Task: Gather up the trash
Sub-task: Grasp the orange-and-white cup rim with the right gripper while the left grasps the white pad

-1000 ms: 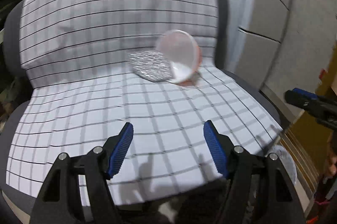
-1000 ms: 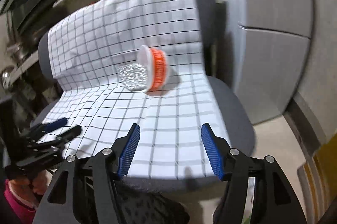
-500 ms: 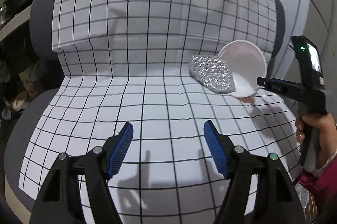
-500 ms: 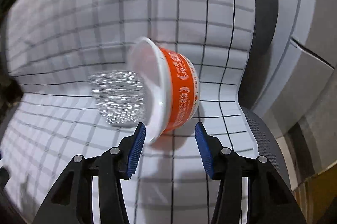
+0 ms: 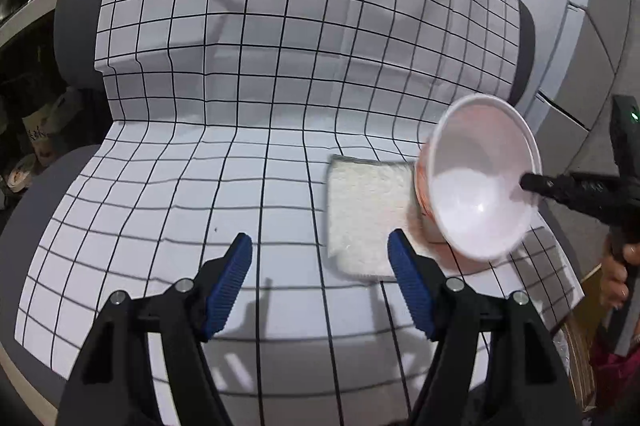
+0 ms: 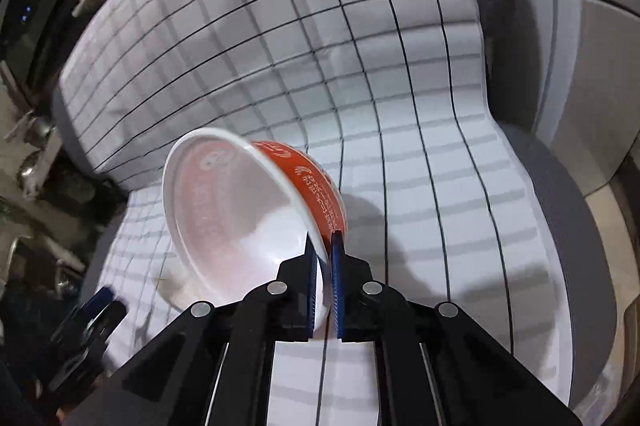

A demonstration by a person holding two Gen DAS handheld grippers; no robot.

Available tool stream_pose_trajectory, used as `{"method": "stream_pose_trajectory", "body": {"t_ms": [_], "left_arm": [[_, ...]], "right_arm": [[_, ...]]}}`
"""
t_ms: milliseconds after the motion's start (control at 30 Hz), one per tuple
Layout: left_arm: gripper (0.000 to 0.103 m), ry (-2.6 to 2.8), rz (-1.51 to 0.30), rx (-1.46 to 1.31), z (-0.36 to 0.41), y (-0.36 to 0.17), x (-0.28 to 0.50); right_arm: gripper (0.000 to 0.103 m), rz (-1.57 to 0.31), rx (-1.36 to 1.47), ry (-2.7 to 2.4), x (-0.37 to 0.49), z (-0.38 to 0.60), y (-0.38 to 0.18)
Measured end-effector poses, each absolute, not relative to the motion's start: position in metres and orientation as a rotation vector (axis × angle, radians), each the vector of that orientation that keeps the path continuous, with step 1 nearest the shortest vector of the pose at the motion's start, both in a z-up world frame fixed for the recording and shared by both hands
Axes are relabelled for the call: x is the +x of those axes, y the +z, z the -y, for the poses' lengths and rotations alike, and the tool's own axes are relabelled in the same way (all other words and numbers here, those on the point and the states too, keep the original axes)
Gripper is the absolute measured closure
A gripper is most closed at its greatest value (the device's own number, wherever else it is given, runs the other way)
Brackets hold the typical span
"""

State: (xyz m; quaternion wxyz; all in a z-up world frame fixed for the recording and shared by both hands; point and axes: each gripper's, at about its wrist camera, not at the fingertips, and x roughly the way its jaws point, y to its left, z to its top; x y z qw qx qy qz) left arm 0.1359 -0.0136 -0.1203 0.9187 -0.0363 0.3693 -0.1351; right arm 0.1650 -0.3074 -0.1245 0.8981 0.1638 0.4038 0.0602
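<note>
One orange-and-white instant-noodle bowl (image 6: 256, 210), empty, tipped on its side on the seat of one grey chair (image 5: 76, 38) draped with one white cloth with a black grid (image 5: 256, 78); mouth of the bowl turned toward the left wrist camera, printed orange wall toward the chair's right edge

One right gripper (image 6: 323, 258), jaws pinched narrow on the bowl's rim, one blue pad inside the white wall, one outside on the orange wall; seen from the left wrist view as a black finger reaching onto the rim at the right

One left gripper (image 5: 320, 258), jaws spread wide and opening, nothing between them; two blue pads (image 5: 230, 282) hanging above the bare cloth at the front of the seat, clear of the bowl

One pale, textured rectangular sheet (image 5: 366, 210) lying flat on the cloth, just left of the bowl and touching or slightly under it, near the left gripper's right pad

One hand (image 5: 618, 274) at the right edge, wrapped round the right gripper's handle
</note>
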Motion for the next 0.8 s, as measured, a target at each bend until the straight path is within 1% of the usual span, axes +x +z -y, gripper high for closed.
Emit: {"method": "stream_pose_trajectory", "body": {"t_ms": [200, 367, 400, 433, 467, 533, 567, 600, 633, 667, 700, 733, 767, 800], "left_arm": [[0.032, -0.283, -0.798, -0.078, 0.011, -0.13, 0.124], [0.032, -0.314, -0.837, -0.039, 0.033, -0.139, 0.141], [0.034, -0.315, -0.85, -0.026, 0.04, -0.143, 0.147], [0.04, -0.315, -0.862, -0.021, 0.046, -0.146, 0.153], [0.043, -0.313, -0.874, -0.018, 0.05, -0.15, 0.159], [0.057, -0.306, -0.894, -0.019, 0.057, -0.155, 0.168], [0.06, -0.302, -0.908, -0.017, 0.061, -0.159, 0.174], [0.064, -0.299, -0.915, -0.016, 0.062, -0.161, 0.177], [0.073, -0.291, -0.923, -0.016, 0.064, -0.163, 0.18], [0.079, -0.288, -0.926, -0.016, 0.066, -0.164, 0.182], [0.091, -0.289, -0.925, -0.017, 0.066, -0.165, 0.183], [0.098, -0.284, -0.919, -0.015, 0.066, -0.163, 0.182], [0.099, -0.281, -0.907, -0.012, 0.065, -0.16, 0.179], [0.1, -0.289, -0.89, -0.016, 0.064, -0.155, 0.174]], "right_arm": [[0.096, -0.806, 0.364, 0.091, 0.115, 0.312, -0.122], [0.096, -0.795, 0.416, -0.006, 0.092, 0.333, -0.129], [0.096, -0.792, 0.418, -0.029, 0.089, 0.337, -0.13], [0.096, -0.788, 0.425, -0.052, 0.085, 0.342, -0.131], [0.096, -0.788, 0.43, -0.064, 0.084, 0.346, -0.131], [0.096, -0.787, 0.445, -0.078, 0.081, 0.353, -0.133], [0.095, -0.787, 0.451, -0.079, 0.081, 0.355, -0.134], [0.092, -0.789, 0.463, -0.074, 0.081, 0.358, -0.135], [0.092, -0.79, 0.47, -0.069, 0.081, 0.358, -0.137], [0.091, -0.798, 0.482, -0.066, 0.083, 0.36, -0.139], [0.09, -0.802, 0.486, -0.065, 0.084, 0.361, -0.14], [0.088, -0.809, 0.488, -0.064, 0.087, 0.362, -0.143], [0.086, -0.813, 0.491, -0.063, 0.088, 0.362, -0.144], [0.08, -0.818, 0.494, -0.056, 0.089, 0.363, -0.146]]}}
